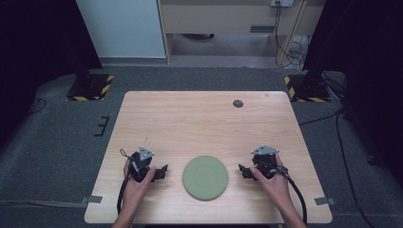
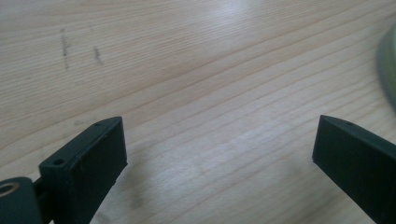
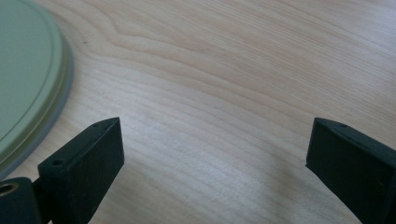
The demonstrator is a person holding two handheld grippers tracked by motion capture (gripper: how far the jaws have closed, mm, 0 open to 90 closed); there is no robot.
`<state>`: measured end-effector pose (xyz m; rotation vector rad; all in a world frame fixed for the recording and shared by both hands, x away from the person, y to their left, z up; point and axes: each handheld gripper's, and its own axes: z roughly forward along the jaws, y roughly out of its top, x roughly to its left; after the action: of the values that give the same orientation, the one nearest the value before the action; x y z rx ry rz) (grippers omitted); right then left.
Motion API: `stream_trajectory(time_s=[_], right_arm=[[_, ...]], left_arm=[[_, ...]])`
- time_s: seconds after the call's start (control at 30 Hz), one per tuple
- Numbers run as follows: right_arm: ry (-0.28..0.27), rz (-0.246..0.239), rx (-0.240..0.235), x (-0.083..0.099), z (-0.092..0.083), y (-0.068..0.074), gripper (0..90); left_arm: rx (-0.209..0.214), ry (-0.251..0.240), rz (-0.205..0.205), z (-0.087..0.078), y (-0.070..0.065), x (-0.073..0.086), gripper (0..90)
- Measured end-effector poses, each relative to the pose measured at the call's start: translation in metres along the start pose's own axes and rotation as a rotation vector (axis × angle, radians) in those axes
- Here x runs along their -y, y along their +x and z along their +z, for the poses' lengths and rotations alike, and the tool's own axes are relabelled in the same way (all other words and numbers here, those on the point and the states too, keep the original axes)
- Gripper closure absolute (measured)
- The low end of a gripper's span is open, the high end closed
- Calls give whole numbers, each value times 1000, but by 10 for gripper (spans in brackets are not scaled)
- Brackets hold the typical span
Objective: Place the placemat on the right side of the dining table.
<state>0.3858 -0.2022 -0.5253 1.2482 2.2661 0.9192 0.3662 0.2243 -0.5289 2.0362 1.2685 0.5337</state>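
Flanking green plate (image 1: pixel 205 177): left gripper (image 1: pixel 160 172), right gripper (image 1: pixel 244 172), fingers spread.

Both forearms come in from the bottom edge of the high view, one hand wrapped round each gripper body, grey three-cornered plates up top and a cable trailing back along each arm. Left gripper (image 1: pixel 161 172) sits low and points inward to the person's right; its own view shows the jaws spread wide with nothing between them. Right gripper (image 1: pixel 243 172) mirrors it, pointing inward to the left at about the same height, jaws likewise wide apart and gripping nothing, the two grippers well apart from each other.
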Motion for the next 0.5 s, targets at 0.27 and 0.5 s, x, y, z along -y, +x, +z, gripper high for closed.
stream_trajectory(time_s=[0.27, 0.5], right_arm=[[-13, -88, -43, 1, -14, 18, 76], [-31, -117, -78, 2, -22, 26, 93]], left_arm=[[85, -4, 56, -10, -18, -1, 27], [93, 14, 87, -14, -31, -11, 32]])
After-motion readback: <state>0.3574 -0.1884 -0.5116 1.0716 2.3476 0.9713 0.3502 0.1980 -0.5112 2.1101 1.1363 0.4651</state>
